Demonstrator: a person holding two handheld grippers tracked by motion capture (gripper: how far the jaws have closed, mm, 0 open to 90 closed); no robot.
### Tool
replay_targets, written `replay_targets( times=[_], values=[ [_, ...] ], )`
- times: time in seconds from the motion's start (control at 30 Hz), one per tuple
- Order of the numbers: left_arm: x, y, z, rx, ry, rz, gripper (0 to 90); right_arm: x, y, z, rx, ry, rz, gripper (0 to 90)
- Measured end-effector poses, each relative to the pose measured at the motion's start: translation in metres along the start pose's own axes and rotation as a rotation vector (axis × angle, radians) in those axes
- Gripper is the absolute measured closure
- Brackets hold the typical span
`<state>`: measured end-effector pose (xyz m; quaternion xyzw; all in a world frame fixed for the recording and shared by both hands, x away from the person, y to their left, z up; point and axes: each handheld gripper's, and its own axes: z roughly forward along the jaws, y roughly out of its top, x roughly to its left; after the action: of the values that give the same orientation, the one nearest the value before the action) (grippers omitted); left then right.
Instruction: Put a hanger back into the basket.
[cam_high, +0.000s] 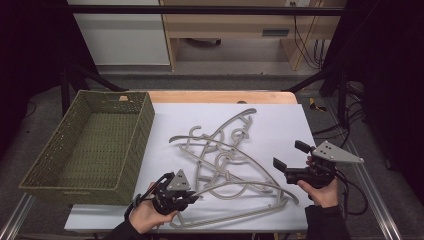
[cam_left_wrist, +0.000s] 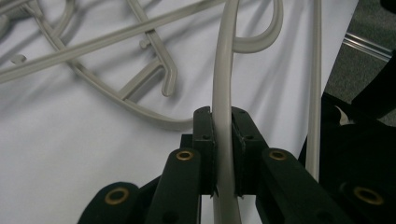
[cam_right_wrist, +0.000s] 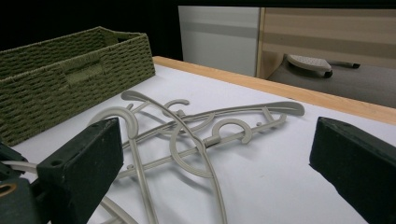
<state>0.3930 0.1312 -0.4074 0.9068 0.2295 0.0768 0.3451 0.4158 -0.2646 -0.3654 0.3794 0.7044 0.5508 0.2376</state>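
Several grey plastic hangers (cam_high: 220, 150) lie tangled on a white sheet (cam_high: 280, 125). My left gripper (cam_high: 192, 196) sits at the pile's near left corner, shut on the curved arm of one hanger (cam_high: 250, 183). In the left gripper view that grey arm (cam_left_wrist: 224, 70) runs straight up between the two black pads (cam_left_wrist: 204, 140), which press on it from both sides. My right gripper (cam_high: 291, 155) hovers just right of the pile, open, with nothing between its jaws. Through the right gripper view the hanger pile (cam_right_wrist: 187, 126) lies ahead between the wide-apart jaws.
A green woven basket (cam_high: 142, 145) stands empty at the left of the sheet, its side wall (cam_right_wrist: 70, 84) close to the hangers. The table's wooden far edge (cam_high: 220, 96) borders the sheet. Metal rails run along the table's sides; cabinets stand beyond.
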Motion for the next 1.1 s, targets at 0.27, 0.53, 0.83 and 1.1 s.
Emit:
replay_targets(
  times=[0.27,0.53,0.83,1.1],
  values=[
    [0.001,0.001,-0.020,-0.107,0.040,-0.015,81.8,-0.001,0.000,-0.002,-0.008,-0.002,0.000,2.9],
    [0.014,0.000,-0.047,-0.180,0.106,-0.057,81.8,-0.002,0.001,-0.003,-0.008,-0.005,0.003,2.5],
    [0.031,-0.006,-0.078,-0.256,0.193,-0.103,81.6,-0.003,0.001,-0.005,-0.013,-0.011,0.004,2.5],
    [0.044,-0.012,-0.104,-0.322,0.256,-0.142,81.6,-0.003,0.001,-0.005,-0.010,-0.012,0.003,2.5]
  ],
)
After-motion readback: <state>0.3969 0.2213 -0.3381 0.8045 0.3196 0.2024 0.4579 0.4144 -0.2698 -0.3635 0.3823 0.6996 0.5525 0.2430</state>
